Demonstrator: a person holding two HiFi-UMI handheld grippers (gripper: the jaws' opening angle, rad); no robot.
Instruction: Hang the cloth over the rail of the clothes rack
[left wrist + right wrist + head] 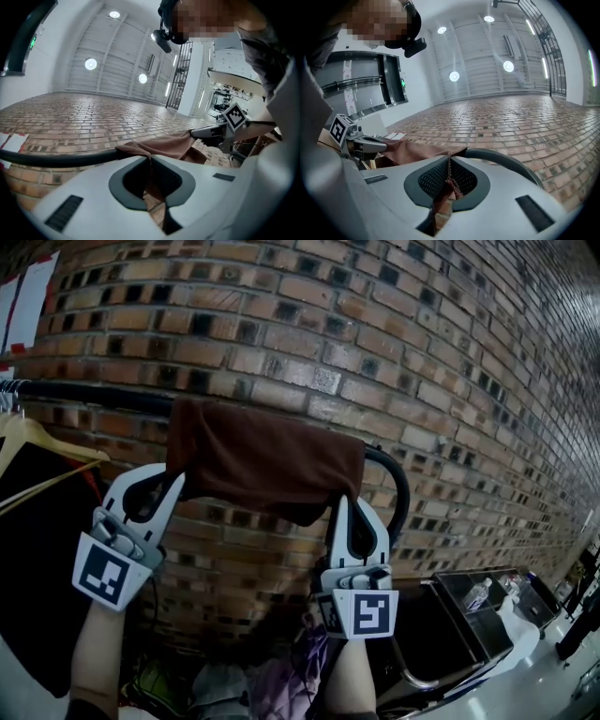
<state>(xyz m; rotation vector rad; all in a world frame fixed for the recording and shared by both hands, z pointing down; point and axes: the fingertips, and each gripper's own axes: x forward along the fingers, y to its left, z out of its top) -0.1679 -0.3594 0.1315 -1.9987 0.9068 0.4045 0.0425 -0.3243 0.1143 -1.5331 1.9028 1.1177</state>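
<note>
Left gripper (pixel 176 482) and right gripper (pixel 343 504) each pinch a lower corner of the brown cloth (pixel 267 460), draped over the black rail (pixel 84 395) at mid-frame. It looks soft, light and limp; corners give the surest hold.

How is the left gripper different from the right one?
The left gripper leans at a slant; the right gripper stands nearly straight up. The left gripper is at the cloth's left end, near the wooden hanger; the right gripper is at its right end, where the rail bends down. Both have jaws shut on the cloth.
</note>
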